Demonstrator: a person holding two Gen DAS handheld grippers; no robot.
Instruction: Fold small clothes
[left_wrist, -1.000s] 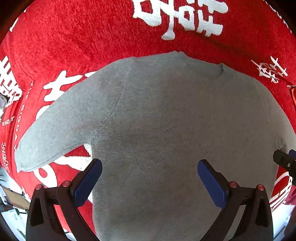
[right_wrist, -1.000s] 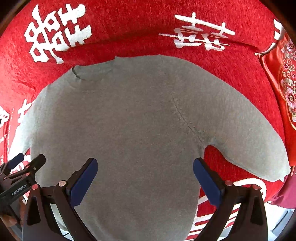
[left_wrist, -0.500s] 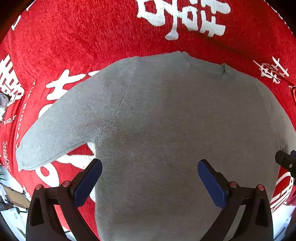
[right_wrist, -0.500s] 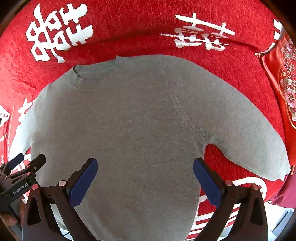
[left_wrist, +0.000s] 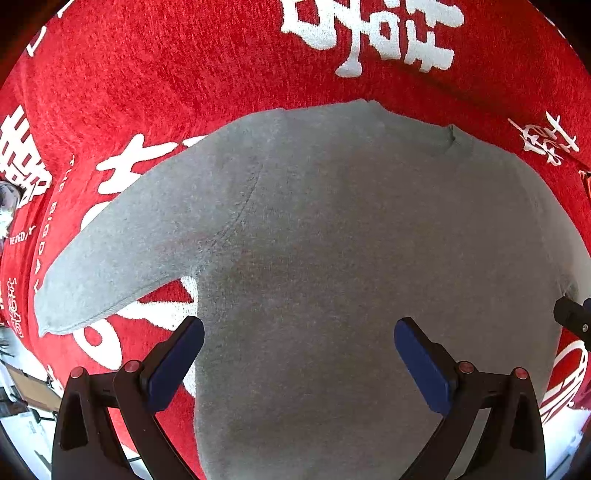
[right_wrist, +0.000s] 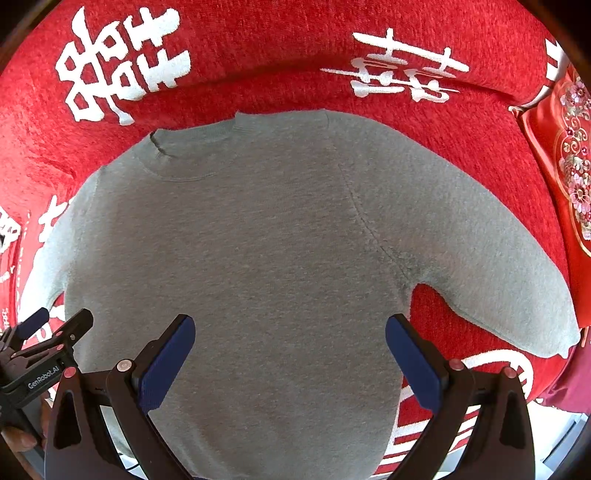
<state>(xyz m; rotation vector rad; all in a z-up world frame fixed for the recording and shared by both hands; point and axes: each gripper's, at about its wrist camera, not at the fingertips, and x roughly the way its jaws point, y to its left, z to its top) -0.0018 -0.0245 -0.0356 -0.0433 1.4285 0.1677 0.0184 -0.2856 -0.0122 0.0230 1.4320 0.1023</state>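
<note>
A small grey sweater (left_wrist: 332, 258) (right_wrist: 258, 258) lies flat and spread out on a red cloth, collar away from me, both sleeves angled outward. My left gripper (left_wrist: 299, 347) hovers open over the sweater's lower left body, with its left blue pad past the side seam over the red cloth. My right gripper (right_wrist: 290, 343) hangs open above the lower right body near the armpit. Nothing sits between either pair of fingers. The left sleeve cuff (left_wrist: 55, 314) and right sleeve cuff (right_wrist: 554, 332) lie free. The left gripper (right_wrist: 44, 332) also shows at the right wrist view's left edge.
The red cloth (left_wrist: 184, 92) with white characters covers the whole surface. An embroidered red item (right_wrist: 569, 155) lies at the far right. A dark red fabric (right_wrist: 569, 384) sits near the lower right edge. A hand (right_wrist: 22, 439) holds the left gripper's handle.
Both views have shifted slightly; the sweater sits a little lower and more central in frame. Both grippers stay open.
</note>
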